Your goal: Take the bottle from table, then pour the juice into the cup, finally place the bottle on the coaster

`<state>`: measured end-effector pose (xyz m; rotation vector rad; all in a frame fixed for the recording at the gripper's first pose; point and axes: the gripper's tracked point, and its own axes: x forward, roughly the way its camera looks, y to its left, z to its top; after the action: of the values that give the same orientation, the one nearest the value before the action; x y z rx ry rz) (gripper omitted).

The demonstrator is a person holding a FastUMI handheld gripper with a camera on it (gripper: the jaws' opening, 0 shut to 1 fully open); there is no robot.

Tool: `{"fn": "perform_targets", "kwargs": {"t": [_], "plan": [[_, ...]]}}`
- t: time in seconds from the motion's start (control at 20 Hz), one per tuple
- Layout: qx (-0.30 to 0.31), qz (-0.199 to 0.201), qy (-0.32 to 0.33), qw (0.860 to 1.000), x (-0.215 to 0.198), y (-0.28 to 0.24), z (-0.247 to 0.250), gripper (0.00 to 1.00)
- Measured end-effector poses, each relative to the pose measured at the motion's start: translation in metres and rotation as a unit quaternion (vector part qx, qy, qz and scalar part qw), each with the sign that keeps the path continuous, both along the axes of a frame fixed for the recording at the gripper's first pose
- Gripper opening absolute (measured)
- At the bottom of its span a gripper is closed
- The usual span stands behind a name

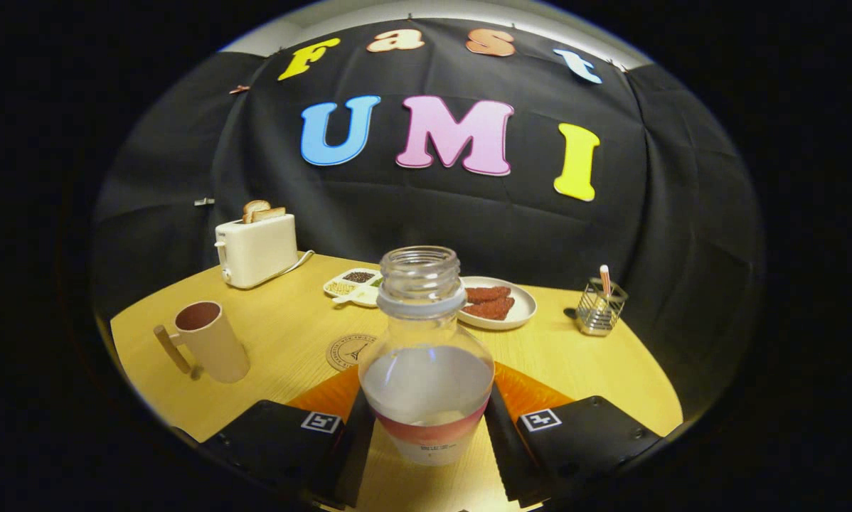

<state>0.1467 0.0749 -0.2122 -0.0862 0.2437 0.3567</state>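
An uncapped clear bottle (426, 355) with pale whitish juice stands upright between my fingers. My gripper (426, 427) is shut on the bottle, one finger pressed against each side of its lower body. A beige cup (209, 341) with a wooden handle stands on the table to the left, ahead of the left finger. The round coaster (348, 350) lies flat just behind the bottle on its left side, partly hidden by the bottle.
A white toaster (257, 249) with bread stands at the far left. A divided snack tray (353, 284) and a plate of brown food (501, 304) lie beyond the bottle. A wire holder (600, 307) stands at the far right. The wooden table (284, 320) ends near the cup.
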Motion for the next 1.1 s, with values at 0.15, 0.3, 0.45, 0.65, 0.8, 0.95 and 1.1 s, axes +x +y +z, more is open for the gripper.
{"fn": "perform_targets", "kwargs": {"t": [0.15, 0.3, 0.45, 0.65, 0.8, 0.95, 1.1], "plan": [[-0.049, 0.027, -0.023, 0.998, 0.001, 0.017, 0.016, 0.76], [-0.135, 0.034, -0.036, 0.99, 0.004, 0.031, 0.019, 0.76], [-0.215, 0.046, -0.07, 0.973, 0.008, 0.048, 0.032, 0.76], [-0.271, 0.074, -0.093, 0.955, 0.003, 0.079, 0.039, 0.76], [-0.331, 0.088, -0.109, 0.933, 0.009, 0.098, 0.045, 0.76], [-0.385, 0.099, -0.127, 0.909, 0.011, 0.117, 0.048, 0.76], [-0.419, 0.112, -0.144, 0.889, 0.013, 0.133, 0.05, 0.76]]}}
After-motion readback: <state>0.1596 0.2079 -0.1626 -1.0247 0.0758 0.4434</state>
